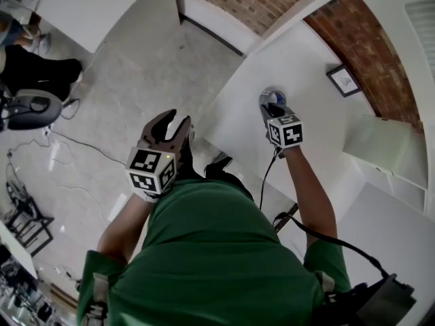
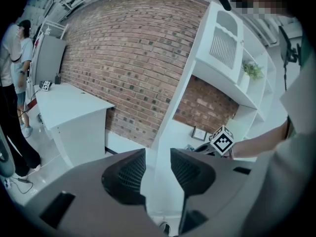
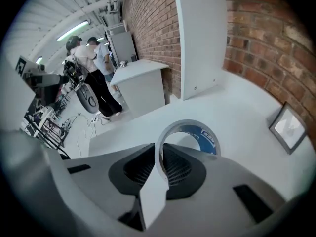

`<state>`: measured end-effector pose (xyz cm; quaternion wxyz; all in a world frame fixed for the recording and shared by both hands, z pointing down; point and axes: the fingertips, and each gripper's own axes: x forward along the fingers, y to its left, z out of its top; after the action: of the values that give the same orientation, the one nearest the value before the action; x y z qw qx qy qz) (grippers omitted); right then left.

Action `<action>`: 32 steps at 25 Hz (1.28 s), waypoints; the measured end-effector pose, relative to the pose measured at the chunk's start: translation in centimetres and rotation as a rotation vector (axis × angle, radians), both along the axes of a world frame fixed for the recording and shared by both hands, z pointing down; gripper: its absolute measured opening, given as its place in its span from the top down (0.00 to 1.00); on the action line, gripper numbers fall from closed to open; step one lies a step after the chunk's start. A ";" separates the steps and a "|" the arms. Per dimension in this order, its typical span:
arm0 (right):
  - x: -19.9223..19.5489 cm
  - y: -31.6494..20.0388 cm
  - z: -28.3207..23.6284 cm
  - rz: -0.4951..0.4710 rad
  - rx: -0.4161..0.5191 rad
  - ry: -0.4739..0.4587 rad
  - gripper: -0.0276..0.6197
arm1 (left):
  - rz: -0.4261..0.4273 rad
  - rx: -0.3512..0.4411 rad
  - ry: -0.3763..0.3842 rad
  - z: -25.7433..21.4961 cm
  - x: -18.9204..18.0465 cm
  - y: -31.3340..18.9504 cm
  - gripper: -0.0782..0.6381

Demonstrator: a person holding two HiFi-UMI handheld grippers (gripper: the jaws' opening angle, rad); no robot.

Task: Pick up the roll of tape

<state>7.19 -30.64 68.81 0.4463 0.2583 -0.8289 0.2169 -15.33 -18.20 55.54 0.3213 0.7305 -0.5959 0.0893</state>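
The roll of tape (image 3: 189, 126) is a grey ring with a blue inner label, standing on edge over the white desk (image 3: 237, 98). My right gripper (image 3: 159, 154) is shut on the ring's near wall, one pad inside and one outside. In the head view the tape roll (image 1: 272, 94) shows just beyond the right gripper (image 1: 272, 109). Whether the roll touches the desk I cannot tell. My left gripper (image 1: 170, 125) hangs off the desk's left side over the floor, jaws open and empty, as the left gripper (image 2: 158, 168) view also shows.
A small picture frame (image 1: 343, 80) leans against the brick wall at the desk's back right. White shelving (image 1: 387, 148) stands to the right. Another white table (image 2: 69, 105) and people (image 3: 91, 68) are off to the left, with cables (image 1: 75, 145) on the floor.
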 end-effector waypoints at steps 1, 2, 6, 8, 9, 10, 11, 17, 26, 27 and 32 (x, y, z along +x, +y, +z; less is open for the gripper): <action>-0.1 0.1 -0.7 0.016 0.009 -0.025 0.86 | 0.011 0.003 0.000 -0.1 0.4 -0.1 0.66; -0.3 0.3 -1.5 0.033 0.016 -0.051 0.86 | 0.023 0.006 0.000 -0.3 0.8 -0.2 0.66; -0.8 1.0 -5.0 0.096 0.050 -0.163 0.86 | 0.069 0.024 0.000 -1.3 2.4 -0.5 0.66; -0.7 1.2 -6.8 0.121 0.082 -0.208 0.86 | 0.091 0.035 -0.001 -1.7 3.4 -0.8 0.66; -0.5 1.3 -7.7 0.132 0.100 -0.228 0.86 | 0.102 0.040 -0.001 -1.9 4.0 -0.9 0.66; -0.4 1.5 -8.6 0.143 0.116 -0.248 0.86 | 0.112 0.045 -0.001 -2.1 4.5 -1.0 0.66; -0.2 1.8 -9.5 0.155 0.130 -0.268 0.86 | 0.123 0.050 -0.001 -2.4 5.0 -1.1 0.66; 1.3 3.2 -15.0 0.232 0.221 -0.381 0.86 | 0.184 0.101 -0.004 -4.4 7.6 -1.6 0.66; 5.4 5.1 -21.8 0.351 0.343 -0.506 0.86 | 0.244 0.162 0.018 -7.5 10.8 -2.5 0.66; 5.7 5.2 -22.6 0.366 0.353 -0.527 0.86 | 0.250 0.166 0.022 -7.7 11.2 -2.6 0.66; 7.3 5.9 -26.1 0.423 0.410 -0.629 0.86 | 0.272 0.197 0.038 -9.1 13.1 -3.2 0.66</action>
<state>14.44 -24.74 42.69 0.0570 0.4272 -0.8793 0.2026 -2.20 -21.40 46.46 0.2445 0.8340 -0.4911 0.0592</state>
